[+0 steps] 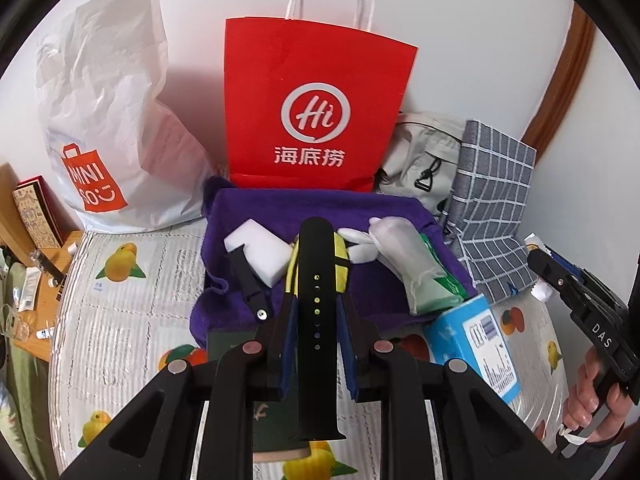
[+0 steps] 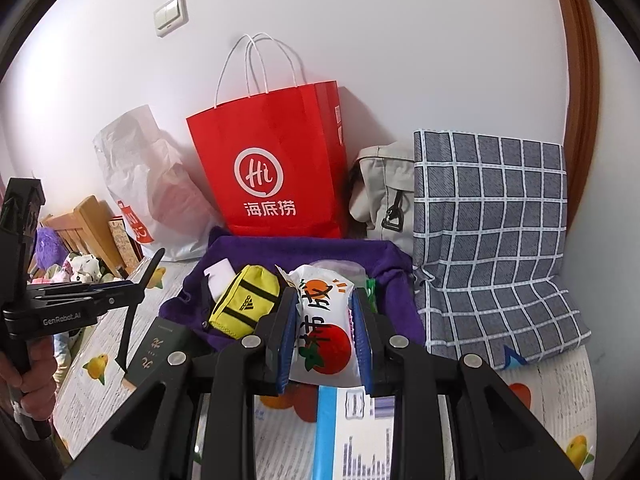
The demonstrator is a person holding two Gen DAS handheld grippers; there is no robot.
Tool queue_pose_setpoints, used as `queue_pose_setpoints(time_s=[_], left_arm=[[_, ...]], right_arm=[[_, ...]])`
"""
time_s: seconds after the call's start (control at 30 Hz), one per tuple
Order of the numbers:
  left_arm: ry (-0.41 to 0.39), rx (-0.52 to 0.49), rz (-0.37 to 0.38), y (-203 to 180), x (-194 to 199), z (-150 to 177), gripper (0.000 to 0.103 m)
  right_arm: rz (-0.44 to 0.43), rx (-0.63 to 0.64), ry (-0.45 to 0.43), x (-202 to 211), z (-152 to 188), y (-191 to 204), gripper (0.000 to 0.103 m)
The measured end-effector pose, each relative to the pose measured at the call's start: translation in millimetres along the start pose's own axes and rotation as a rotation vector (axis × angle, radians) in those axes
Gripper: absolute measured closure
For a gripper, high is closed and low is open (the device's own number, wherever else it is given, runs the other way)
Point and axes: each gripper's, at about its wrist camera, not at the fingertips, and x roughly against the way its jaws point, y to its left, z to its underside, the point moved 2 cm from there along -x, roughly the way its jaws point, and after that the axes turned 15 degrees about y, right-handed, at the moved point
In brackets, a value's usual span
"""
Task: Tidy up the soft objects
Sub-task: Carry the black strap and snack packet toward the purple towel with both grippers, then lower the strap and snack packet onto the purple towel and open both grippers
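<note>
My left gripper (image 1: 316, 320) is shut on a black watch strap (image 1: 316, 300) and holds it above the purple towel (image 1: 280, 208). On the towel lie a white sponge block (image 1: 260, 248), a second black strap piece (image 1: 248, 276), a yellow pouch (image 2: 246, 300), a translucent glove (image 1: 412, 264) and a green packet (image 1: 444, 272). My right gripper (image 2: 326, 332) is shut on a white snack packet with orange fruit print (image 2: 326, 332), held over the towel's front edge. The left gripper also shows in the right wrist view (image 2: 136, 292), and the right gripper in the left wrist view (image 1: 540, 264).
A red paper bag (image 1: 316, 108) and a white plastic Miniso bag (image 1: 104, 120) stand against the wall behind the towel. A beige bag (image 1: 424, 160) and a grey checked cushion (image 2: 492, 240) lie at the right. A blue box (image 1: 476, 344) and a dark green box (image 2: 160, 352) sit on the fruit-print mat (image 1: 120, 312).
</note>
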Motion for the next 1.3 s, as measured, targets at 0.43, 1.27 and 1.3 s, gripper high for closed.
queue_pose_setpoints(time_s=[0.43,1.27,1.3], left_arm=[[0.002,0.037,0.015,19,-27,-37,0.084],[0.039,0.068,0.024,46,-84,-81,0.084],[0.044,0.071,0.027,47,-87,-82,0.084]], right_arm=[[-0.031,0.022,0.025,-33,-32,4,0.076],[-0.025,0.031,0.119,-121,-70,-6,0.076],[-0.020,0.037,0.124,-124,-70,-6,0.076]])
